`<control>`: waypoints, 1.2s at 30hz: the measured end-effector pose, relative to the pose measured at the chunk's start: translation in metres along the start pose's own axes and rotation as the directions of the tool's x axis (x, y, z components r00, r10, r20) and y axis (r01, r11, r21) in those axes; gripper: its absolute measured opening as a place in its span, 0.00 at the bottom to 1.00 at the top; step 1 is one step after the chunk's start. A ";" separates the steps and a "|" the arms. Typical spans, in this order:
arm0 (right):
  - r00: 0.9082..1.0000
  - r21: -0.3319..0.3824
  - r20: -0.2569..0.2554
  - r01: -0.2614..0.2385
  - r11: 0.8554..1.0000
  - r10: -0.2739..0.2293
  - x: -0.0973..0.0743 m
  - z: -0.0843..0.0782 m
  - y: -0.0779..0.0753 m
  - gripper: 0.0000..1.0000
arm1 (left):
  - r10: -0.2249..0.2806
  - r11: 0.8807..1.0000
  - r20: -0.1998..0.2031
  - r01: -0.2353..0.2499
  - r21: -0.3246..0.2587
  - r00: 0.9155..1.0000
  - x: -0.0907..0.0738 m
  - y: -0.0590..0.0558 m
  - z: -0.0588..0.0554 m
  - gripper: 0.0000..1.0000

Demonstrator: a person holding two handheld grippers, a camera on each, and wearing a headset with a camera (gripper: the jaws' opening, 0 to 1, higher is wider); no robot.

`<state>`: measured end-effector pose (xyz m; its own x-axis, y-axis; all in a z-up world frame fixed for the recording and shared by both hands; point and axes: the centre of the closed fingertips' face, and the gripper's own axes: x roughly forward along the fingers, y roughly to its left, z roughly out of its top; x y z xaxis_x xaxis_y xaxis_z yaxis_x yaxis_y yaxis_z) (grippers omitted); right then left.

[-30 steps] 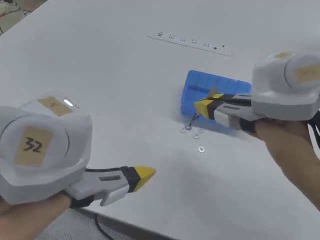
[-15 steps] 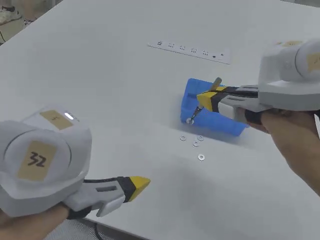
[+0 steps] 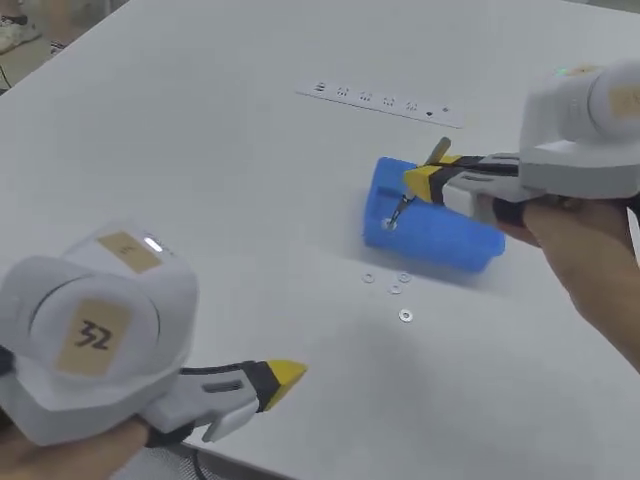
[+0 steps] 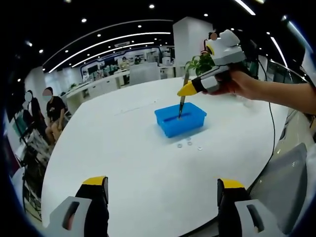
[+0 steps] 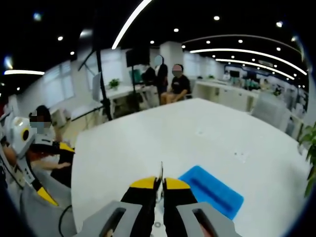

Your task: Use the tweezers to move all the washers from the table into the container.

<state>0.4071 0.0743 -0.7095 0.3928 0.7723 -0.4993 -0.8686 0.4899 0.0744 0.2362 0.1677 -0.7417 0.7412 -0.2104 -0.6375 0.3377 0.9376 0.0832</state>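
**Head view:** the right gripper [image 3: 428, 183] has its yellow-tipped fingers pressed together on the tweezers [image 3: 398, 210], which slant down and away from them. The tweezer tips sit over the inside of the blue container [image 3: 440, 240] (whether they carry a washer is too small to tell). Four washers [image 3: 405, 316] lie loose on the white table [image 3: 200, 170], below the tweezer tips and just outside the container's near wall. The left gripper [image 3: 285, 374] is low on the near side, well apart from the washers. It is seen side-on here, so the gap between its fingers cannot be told. A power strip [image 3: 380, 100] lies beyond the container.

**Left gripper view:** its own fingers [image 4: 94, 183] stand spread wide with nothing between them. Far ahead, in line with the gap between them, is the container [image 4: 180, 119], and the washers [image 4: 189, 143] lie just on the fingers' side of it. The right gripper [image 4: 188, 90] hangs above, and its tweezers [image 4: 181, 105] reach down into the container.

**Right gripper view:** the fingers [image 5: 143, 185] are closed on the tweezers [image 5: 161, 173], whose thin end pokes up between them. The container [image 5: 212, 195] lies just to the right of the fingers (and a little ahead).
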 end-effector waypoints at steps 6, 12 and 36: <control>1.000 -0.004 -0.006 0.014 1.000 -0.014 0.013 0.000 -0.014 0.00 | -0.001 1.000 -0.006 0.001 0.002 1.000 0.001 0.000 -0.001 0.93; 0.999 -0.013 -0.030 0.036 0.999 -0.037 0.027 -0.005 -0.026 0.00 | 0.010 1.000 -0.005 -0.010 0.001 1.000 0.001 0.002 -0.001 0.92; 0.994 0.049 -0.089 0.075 0.996 -0.071 0.076 -0.043 -0.048 0.01 | 0.021 0.999 -0.026 -0.020 0.025 0.999 0.005 0.008 -0.004 0.86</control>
<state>0.4652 0.0920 -0.7883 0.4248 0.6967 -0.5780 -0.8207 0.5659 0.0789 0.2404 0.1756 -0.7476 0.7324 -0.1837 -0.6557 0.3372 0.9344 0.1149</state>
